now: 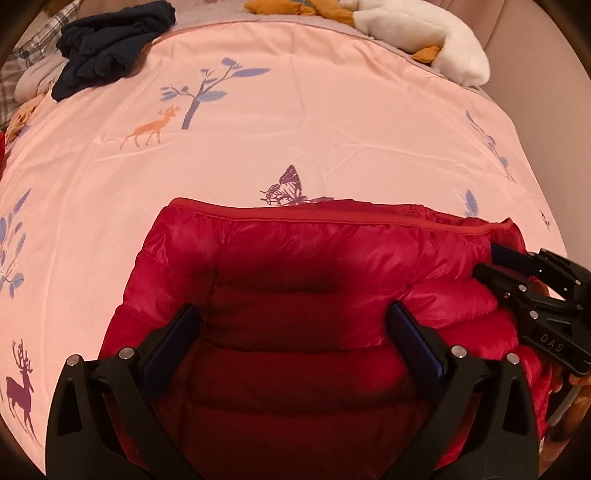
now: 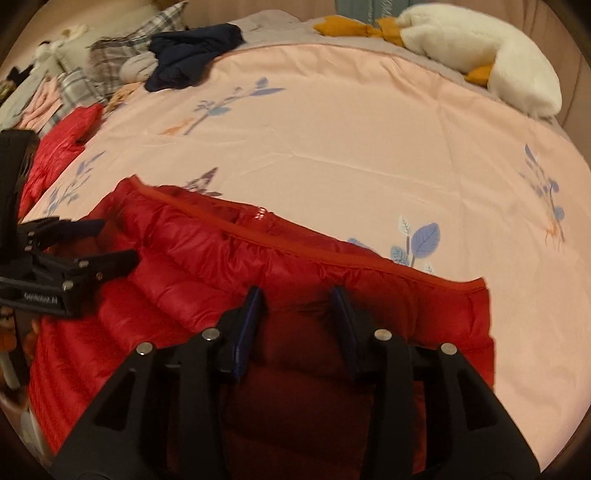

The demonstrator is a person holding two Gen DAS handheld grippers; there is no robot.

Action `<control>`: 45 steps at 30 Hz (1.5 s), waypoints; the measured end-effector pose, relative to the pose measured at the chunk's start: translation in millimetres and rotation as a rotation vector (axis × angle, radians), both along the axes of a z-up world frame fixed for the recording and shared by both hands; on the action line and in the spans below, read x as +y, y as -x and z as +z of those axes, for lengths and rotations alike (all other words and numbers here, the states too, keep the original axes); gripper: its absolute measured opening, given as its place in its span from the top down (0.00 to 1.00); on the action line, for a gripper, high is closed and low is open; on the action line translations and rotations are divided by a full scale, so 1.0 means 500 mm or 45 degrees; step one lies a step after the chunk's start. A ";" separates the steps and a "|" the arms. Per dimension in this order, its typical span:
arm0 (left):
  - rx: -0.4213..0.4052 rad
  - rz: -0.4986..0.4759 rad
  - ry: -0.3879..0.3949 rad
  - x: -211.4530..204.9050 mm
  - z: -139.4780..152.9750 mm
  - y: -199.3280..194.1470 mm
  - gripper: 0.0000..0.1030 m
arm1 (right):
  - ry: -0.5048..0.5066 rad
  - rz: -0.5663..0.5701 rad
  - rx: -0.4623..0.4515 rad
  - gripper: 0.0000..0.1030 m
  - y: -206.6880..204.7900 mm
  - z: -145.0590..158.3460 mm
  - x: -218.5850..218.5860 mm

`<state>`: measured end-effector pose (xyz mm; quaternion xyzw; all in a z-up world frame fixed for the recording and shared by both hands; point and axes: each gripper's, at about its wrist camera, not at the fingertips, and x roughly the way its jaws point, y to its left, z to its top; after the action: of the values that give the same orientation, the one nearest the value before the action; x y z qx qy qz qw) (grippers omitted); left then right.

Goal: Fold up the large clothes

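Note:
A red puffer jacket (image 1: 295, 280) lies folded on the pink bedspread (image 1: 295, 110) at the near edge; it also shows in the right wrist view (image 2: 207, 280). My left gripper (image 1: 293, 317) is open wide, its fingers spread over the jacket's left part. My right gripper (image 2: 297, 299) is open, its fingers over the jacket's right part near the hem. The right gripper shows at the right edge of the left wrist view (image 1: 535, 291). The left gripper shows at the left of the right wrist view (image 2: 92, 251).
A dark navy garment (image 1: 110, 48) lies at the far left of the bed. A white and orange plush goose (image 1: 424, 33) lies along the far edge. Another red garment (image 2: 62, 136) and plaid pillows (image 2: 110, 55) sit at the left side.

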<state>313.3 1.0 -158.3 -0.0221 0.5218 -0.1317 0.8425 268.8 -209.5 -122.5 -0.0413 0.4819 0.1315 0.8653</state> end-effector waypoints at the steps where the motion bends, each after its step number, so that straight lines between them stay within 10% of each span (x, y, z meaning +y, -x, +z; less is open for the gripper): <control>1: 0.001 0.010 0.011 0.004 -0.001 -0.004 0.01 | -0.007 -0.007 0.005 0.58 -0.004 -0.004 -0.004; 18: -0.300 0.028 0.042 0.044 0.102 0.240 0.01 | -0.183 -0.059 -0.299 0.39 0.230 0.107 -0.034; 30: -0.282 -0.041 -0.112 0.002 0.046 0.281 0.01 | -0.065 -0.115 -0.211 0.29 0.302 0.028 0.028; 45: -0.307 0.044 -0.055 0.059 0.068 0.373 0.01 | -0.186 -0.367 -0.325 0.22 0.422 0.070 -0.052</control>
<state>126.6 30.3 -124.1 0.0031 0.4191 -0.1074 0.9016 57.8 -235.4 -87.5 0.0747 0.3583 0.0348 0.9300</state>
